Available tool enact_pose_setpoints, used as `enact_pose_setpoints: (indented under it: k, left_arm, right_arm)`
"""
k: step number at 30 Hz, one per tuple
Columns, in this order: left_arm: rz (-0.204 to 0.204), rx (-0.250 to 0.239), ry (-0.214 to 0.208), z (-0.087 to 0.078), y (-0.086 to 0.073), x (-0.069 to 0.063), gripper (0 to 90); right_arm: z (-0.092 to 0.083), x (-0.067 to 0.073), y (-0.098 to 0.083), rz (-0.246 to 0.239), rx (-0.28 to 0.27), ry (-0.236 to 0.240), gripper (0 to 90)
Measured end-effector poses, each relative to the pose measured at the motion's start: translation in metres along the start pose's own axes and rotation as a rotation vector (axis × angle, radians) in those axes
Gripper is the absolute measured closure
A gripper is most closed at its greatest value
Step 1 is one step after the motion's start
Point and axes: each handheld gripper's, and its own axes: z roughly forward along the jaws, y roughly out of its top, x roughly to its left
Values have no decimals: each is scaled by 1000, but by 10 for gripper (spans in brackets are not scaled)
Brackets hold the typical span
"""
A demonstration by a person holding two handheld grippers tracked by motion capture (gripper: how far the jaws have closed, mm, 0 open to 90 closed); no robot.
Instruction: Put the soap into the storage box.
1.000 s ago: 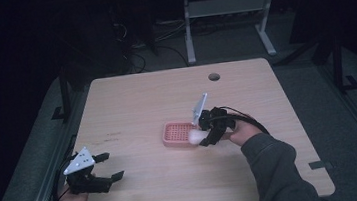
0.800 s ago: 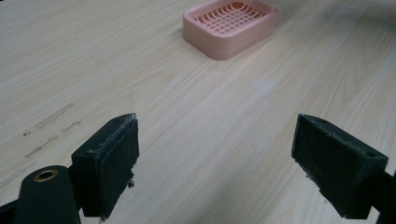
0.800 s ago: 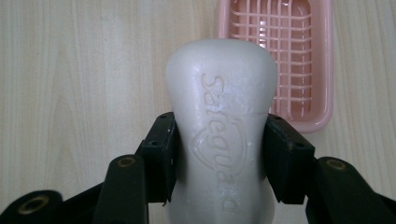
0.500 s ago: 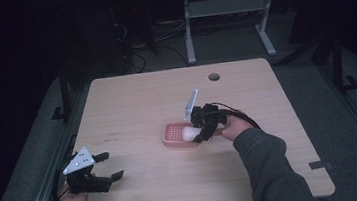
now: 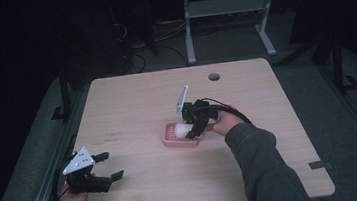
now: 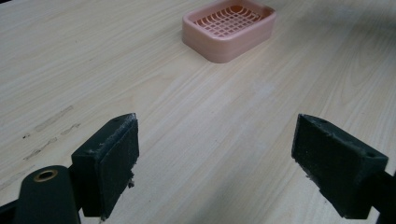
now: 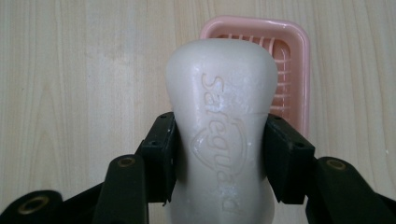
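Right gripper [image 7: 219,154] clamps soap [image 7: 222,116] over dish [image 7: 301,60], left gripper [image 6: 215,163] released; slick soap could squirt out sideways.

The left gripper [image 6: 215,163] hangs low over the pale wood worktop [image 6: 93,60], its two black jaws spread wide with bare wood between them. Ahead, well apart from the jaws, a pink soap dish [image 6: 229,29] with a grid floor sits empty.
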Motion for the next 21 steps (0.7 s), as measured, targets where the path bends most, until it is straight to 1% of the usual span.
enact_pose_setpoints:
  k: [4,7,9,11,18,21]
  left_arm:
    - [0,-1,0,0,0,0,148]
    - [-1,-5,-1,0,0,0,148]
    - [0,-4,-1,-1,0,1,148]
    - [-4,-6,-1,-1,0,1,148]
    - [-4,-4,1,-1,0,2,148]
    - [-1,-8,4,-2,0,2,148]
  right_arm:
    - [2,-3,5,-5,3,3,493]
    - [6,-5,9,-6,-7,7,493]
    - [8,-6,10,-9,-7,2,492]
    - [12,-8,12,-4,-9,9,493]
    - [14,-12,12,9,-14,11,492]
    - [16,-14,12,19,-7,15,492]
